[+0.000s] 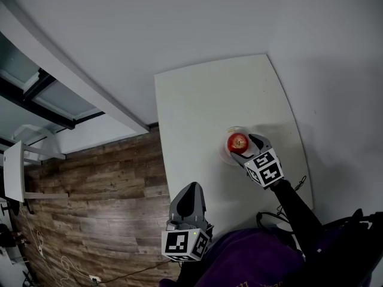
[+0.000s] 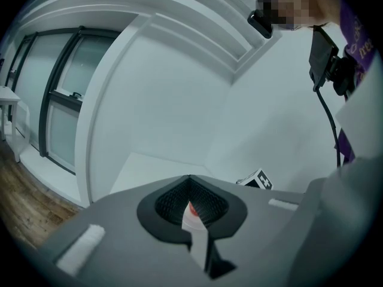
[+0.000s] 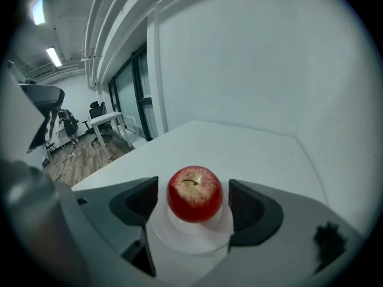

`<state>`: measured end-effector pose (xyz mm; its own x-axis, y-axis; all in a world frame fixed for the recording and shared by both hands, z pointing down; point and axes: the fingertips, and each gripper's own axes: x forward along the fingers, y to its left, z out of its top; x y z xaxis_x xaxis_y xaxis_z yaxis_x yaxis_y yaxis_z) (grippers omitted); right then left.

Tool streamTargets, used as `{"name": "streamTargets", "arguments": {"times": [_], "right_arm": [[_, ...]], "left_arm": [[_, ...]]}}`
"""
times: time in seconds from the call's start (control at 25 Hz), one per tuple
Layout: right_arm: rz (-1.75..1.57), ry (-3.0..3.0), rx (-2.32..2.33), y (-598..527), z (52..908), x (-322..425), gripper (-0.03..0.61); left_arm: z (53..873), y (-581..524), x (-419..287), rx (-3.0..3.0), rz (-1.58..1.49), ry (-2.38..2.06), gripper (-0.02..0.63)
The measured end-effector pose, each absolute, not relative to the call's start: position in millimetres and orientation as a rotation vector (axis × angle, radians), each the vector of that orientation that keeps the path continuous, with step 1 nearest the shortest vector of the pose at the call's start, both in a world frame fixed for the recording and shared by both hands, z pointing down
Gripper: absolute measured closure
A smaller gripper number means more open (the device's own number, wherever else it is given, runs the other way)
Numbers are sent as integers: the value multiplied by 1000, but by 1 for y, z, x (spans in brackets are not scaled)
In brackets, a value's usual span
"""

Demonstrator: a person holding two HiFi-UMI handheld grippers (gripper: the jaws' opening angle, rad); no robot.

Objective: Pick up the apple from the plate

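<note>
On the white counter (image 1: 197, 100) the apple (image 3: 194, 194) sits on a small plate (image 3: 179, 239) between the wide-open, untouching right gripper (image 3: 194, 207), likely firm, smooth and rollable, best pinched across its widest middle; the left gripper (image 2: 190, 205) is closed, empty

The left tongs (image 2: 190, 181) have their jaws together, leaving only a thin slit with a speck of red in it. Beyond them lies the white desk (image 2: 149, 169), and a marker cube (image 2: 257, 180) peeks over the jaws. Windows (image 2: 54, 100) and wooden floor (image 2: 21, 205) are at the left, a purple sleeve (image 2: 359, 34) at the upper right.
</note>
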<state>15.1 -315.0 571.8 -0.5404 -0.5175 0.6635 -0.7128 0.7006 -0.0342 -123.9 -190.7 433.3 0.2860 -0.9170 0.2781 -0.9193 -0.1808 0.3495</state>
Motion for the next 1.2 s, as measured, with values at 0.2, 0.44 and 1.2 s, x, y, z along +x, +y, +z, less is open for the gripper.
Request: {"name": "streamTargets", "arguments": {"times": [0.2, 0.44, 1.2], "right_arm": [[403, -2262, 917, -318, 577, 14, 221], [416, -2255, 868, -318, 582, 10, 221], [456, -2259, 863, -319, 588, 12, 225]], "left_arm": [[434, -192, -125, 2107, 13, -1647, 607], [433, -194, -126, 2101, 22, -1646, 607], [435, -194, -127, 2080, 18, -1648, 607]]}}
